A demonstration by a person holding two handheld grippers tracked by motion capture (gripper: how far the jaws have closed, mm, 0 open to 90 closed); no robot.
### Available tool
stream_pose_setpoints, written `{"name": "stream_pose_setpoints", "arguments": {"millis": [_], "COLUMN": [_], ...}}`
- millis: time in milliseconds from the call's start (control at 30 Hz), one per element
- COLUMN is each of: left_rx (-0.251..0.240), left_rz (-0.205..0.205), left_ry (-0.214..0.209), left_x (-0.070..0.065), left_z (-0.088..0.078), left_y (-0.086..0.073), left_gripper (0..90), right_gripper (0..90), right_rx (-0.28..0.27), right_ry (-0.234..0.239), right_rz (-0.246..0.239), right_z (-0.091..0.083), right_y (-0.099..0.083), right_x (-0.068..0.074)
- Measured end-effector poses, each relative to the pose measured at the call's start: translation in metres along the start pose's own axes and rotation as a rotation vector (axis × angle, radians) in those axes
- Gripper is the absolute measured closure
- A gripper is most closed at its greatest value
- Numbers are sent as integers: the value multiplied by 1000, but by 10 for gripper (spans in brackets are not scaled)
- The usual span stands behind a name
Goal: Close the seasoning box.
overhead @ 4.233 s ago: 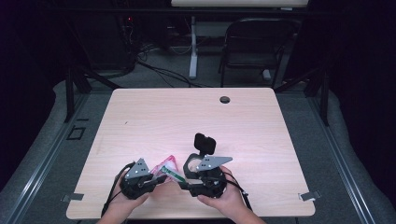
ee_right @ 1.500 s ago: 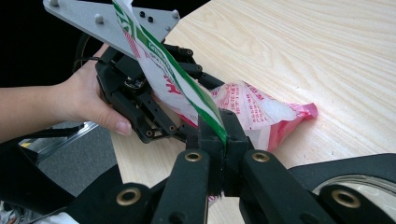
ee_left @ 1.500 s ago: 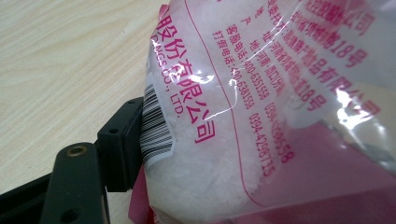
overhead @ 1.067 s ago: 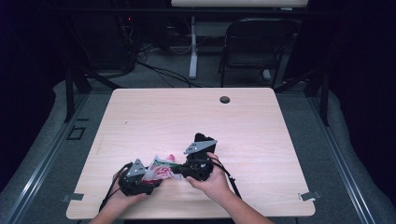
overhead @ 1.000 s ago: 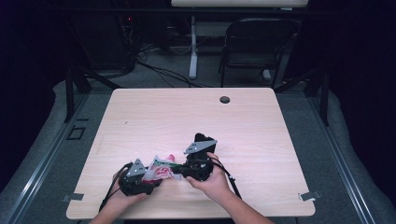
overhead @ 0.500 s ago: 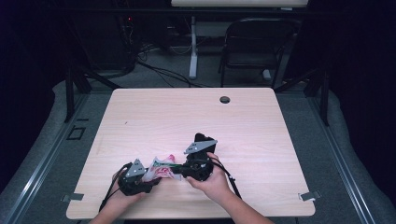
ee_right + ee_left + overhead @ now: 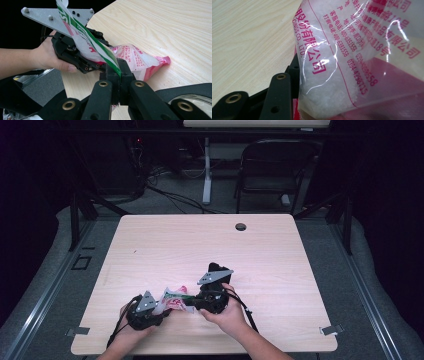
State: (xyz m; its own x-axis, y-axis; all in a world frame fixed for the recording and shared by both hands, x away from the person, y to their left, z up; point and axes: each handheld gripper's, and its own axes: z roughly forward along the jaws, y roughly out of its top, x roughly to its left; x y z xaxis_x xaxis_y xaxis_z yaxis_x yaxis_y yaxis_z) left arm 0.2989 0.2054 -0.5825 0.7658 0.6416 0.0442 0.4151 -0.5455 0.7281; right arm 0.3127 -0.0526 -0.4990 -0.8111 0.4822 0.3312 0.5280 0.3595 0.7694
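With our right gripper [image 7: 117, 75] pinching the bag's green edge [image 7: 100, 47] and our left gripper's [image 7: 150, 307] jaws just closing around the salt bag [image 7: 342, 75], opposing pulls could burst it over the bench [image 7: 280, 250].

A clear plastic bag [image 7: 352, 57], printed in pink and filled with white grains, is seen pressed against one black finger [image 7: 278, 100] above the pale wooden desk [image 7: 249, 37]; the fingers have just been closing.

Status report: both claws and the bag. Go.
Right claw shut on bag edge. Left claw closing around bag, grip unconfirmed. Table around it clear.
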Motion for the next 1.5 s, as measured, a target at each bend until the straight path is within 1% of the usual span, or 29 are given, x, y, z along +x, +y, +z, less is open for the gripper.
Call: {"name": "stream_pose_setpoints", "arguments": {"millis": [67, 133, 200, 233, 300, 400, 500, 533, 567, 633, 667, 700, 733, 767, 833, 867, 900, 967, 1000, 1067, 1133, 1167, 1233, 1333, 1367, 1500], "left_rx": [1, -12, -13, -25, -27, -35, -52, -61, -61, -73, -73, -82, -82, -90, -93, -93, -98, -103, -103, -112, -109, -112, -115, -116, -117, -120], "left_rz": [2, 16, 20, 27, 33, 31, 32, 27, 27, 27, 27, 30, 30, 44, 57, 57, 69, 69, 69, 73, 78, 83, 86, 89, 88, 105], "left_ry": [2, 30, 34, 49, 60, 69, 105, 114, 114, 135, 135, 146, 146, 166, 178, 178, 190, 195, 195, 209, 210, 219, 225, 227, 226, 239], "left_x": [0, -1, -1, -2, -2, -2, -2, -2, -2, -2, -2, -2, -2, -2, -1, -1, -1, 0, 0, 0, 0, 0, 0, 1, 1, 1], "left_z": [-1, -4, -5, -7, -9, -11, -13, -14, -14, -15, -15, -17, -17, -18, -18, -18, -19, -18, -18, -15, -14, -12, -10, -8, -7, -2], "left_y": [0, 2, 3, 4, 5, 7, 13, 14, 14, 19, 19, 23, 23, 26, 30, 30, 33, 37, 37, 42, 44, 47, 50, 53, 56, 60], "left_gripper": [570, 572, 575, 577, 578, 581, 584, 585, 586, 588, 589, 590, 590, 591, 591, 592, 592, 593, 594, 595, 595, 596, 596, 597, 597, 597], "right_gripper": [900, 900, 900, 900, 900, 900, 900, 900, 900, 900, 900, 900, 900, 900, 900, 900, 900, 900, 900, 900, 900, 900, 900, 900, 900, 900], "right_rx": [0, -8, -15, -17, -26, -28, -35, -42, -42, -52, -55, -54, -64, -70, -68, -68, -68, -78, -78, -81, -78, -90, -84, -91, -83, -90], "right_ry": [0, 7, 13, 16, 18, 21, 18, 17, 17, 16, 19, 16, 12, 8, 3, 3, 1, -5, -5, -14, -18, -26, -29, -36, -42, -50], "right_rz": [-1, 1, 4, 0, 0, -2, -15, -14, -14, -14, -12, -21, -20, -26, -32, -32, -37, -28, -28, -31, -36, -30, -30, -25, -28, -19], "right_z": [0, -2, -2, -4, -5, -7, -10, -11, -11, -14, -15, -16, -17, -18, -20, -20, -22, -24, -24, -26, -28, -29, -31, -33, -34, -35], "right_y": [0, 0, 0, 1, 1, 2, 3, 3, 3, 4, 4, 5, 6, 6, 8, 8, 9, 9, 9, 8, 8, 8, 8, 7, 6, 4], "right_x": [0, 1, 1, 3, 4, 6, 7, 7, 7, 7, 7, 7, 8, 8, 8, 8, 8, 8, 8, 6, 5, 3, 1, -2, -3, -5]}}
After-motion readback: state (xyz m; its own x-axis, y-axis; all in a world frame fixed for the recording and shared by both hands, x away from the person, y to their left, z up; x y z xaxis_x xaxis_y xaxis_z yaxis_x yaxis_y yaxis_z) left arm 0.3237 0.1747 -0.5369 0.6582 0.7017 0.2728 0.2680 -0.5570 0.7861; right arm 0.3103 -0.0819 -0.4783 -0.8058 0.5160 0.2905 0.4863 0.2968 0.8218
